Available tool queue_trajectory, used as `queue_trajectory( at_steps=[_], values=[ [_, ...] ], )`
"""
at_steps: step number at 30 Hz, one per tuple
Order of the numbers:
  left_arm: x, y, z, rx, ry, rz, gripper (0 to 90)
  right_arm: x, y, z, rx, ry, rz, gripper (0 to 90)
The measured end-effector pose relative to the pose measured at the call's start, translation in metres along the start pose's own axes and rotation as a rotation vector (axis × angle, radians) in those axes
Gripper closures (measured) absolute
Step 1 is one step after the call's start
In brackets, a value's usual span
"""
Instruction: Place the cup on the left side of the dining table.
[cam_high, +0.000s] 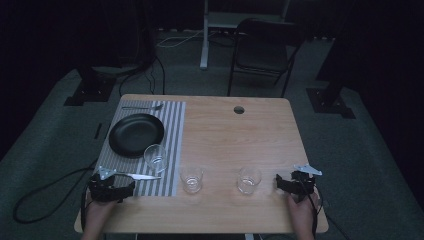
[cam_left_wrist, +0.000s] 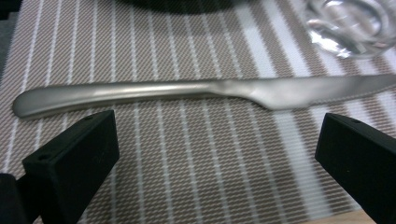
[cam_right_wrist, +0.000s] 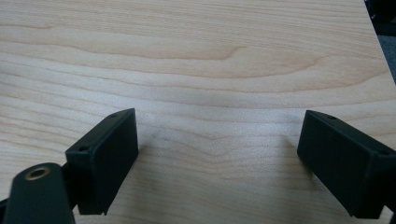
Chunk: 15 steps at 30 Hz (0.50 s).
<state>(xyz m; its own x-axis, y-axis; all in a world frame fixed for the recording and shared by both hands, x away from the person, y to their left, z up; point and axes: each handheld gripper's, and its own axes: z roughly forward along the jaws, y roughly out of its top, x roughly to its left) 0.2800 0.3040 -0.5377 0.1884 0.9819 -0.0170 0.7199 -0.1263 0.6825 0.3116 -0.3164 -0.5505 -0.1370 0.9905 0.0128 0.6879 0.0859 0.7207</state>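
Nearby, knife (cam_left_wrist: 196, 93), glass (cam_left_wrist: 348, 25), plate (cam_high: 136, 134).

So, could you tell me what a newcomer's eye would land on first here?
Probably the black plate on the striped placemat at the table's left, with a knife lying just ahead of the open left gripper. Three clear glasses stand along the near side; the right gripper is open over bare wood.

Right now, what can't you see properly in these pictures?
- Black plate: left gripper view's top edge cuts it to a sliver.
- Drinking glass: cut by that view's top and right edges, blurred.
- Knife: its blade tip runs off the right edge there.
- Utensil behind the plate: high view too dim and small to tell fork from spoon.
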Motion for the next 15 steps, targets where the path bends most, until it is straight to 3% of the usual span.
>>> queue_trajectory(
  at_steps=[1, 2, 4, 6, 15],
  values=[
    [0.001, -0.001, 0.000, -0.004, 0.006, -0.003, 0.2, 0.000, 0.000, 0.000, 0.000, 0.000, 0.000, 11.9],
    [0.004, -0.004, 0.001, -0.006, 0.041, -0.002, 0.2, 0.000, 0.000, 0.000, 0.000, 0.000, 0.000, 11.9],
    [0.008, -0.007, 0.003, -0.033, 0.019, 0.009, 0.2, 0.000, 0.000, 0.000, 0.000, 0.000, 0.000, 11.9],
    [0.010, -0.008, 0.004, -0.012, 0.004, 0.023, 0.2, 0.000, 0.000, 0.000, 0.000, 0.000, 0.000, 11.9],
    [0.016, -0.012, 0.000, -0.009, 0.028, 0.011, 0.2, 0.000, 0.000, 0.000, 0.000, 0.000, 0.000, 11.9]
  ],
)
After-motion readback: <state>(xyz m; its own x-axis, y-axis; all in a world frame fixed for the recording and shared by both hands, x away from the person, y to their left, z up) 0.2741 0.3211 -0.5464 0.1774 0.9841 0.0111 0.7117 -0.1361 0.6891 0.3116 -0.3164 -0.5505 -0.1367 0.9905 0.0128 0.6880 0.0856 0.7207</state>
